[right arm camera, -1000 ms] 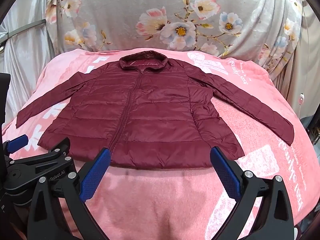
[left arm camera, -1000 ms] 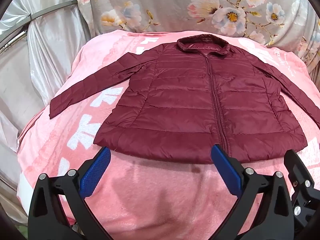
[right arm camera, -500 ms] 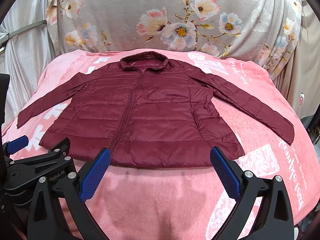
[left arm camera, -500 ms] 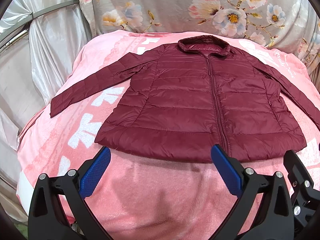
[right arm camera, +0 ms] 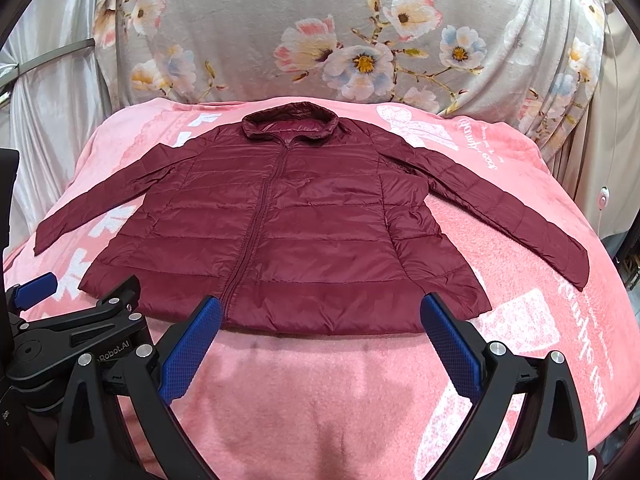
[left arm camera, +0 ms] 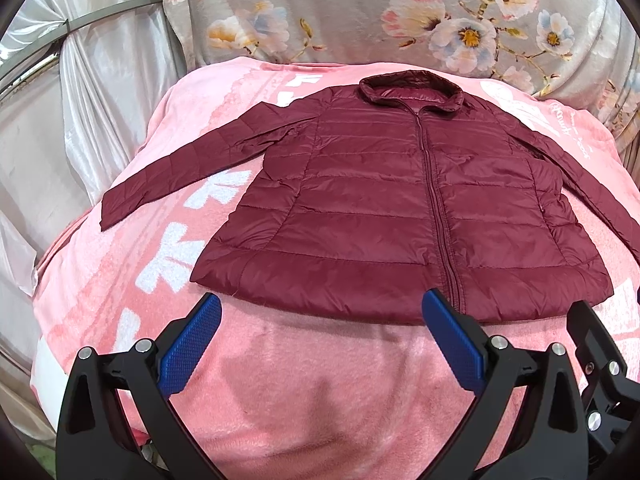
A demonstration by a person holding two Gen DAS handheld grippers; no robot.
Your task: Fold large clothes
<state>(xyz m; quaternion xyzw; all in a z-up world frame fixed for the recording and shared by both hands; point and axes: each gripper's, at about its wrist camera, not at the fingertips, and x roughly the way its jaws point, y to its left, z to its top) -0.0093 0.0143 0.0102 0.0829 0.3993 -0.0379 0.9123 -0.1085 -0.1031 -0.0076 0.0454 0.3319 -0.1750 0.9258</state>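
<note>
A dark red quilted jacket (left arm camera: 380,208) lies flat and zipped on a pink blanket (left arm camera: 312,392), collar at the far side, both sleeves spread outward; it also shows in the right wrist view (right arm camera: 296,232). My left gripper (left arm camera: 320,320) is open and empty, just short of the hem, left of the zip. My right gripper (right arm camera: 320,322) is open and empty, just short of the hem, right of the zip. The left gripper's body (right arm camera: 72,332) shows at the lower left of the right wrist view.
The pink blanket (right arm camera: 320,392) covers a raised bed-like surface with white printed marks. A grey floral cloth (right arm camera: 360,40) hangs behind it. Silvery drapes (left arm camera: 80,100) and a metal bar (left arm camera: 100,12) stand on the left.
Both views have shifted slightly; the jacket sits a little higher in the frames. The jacket has not moved and both grippers stay open.
</note>
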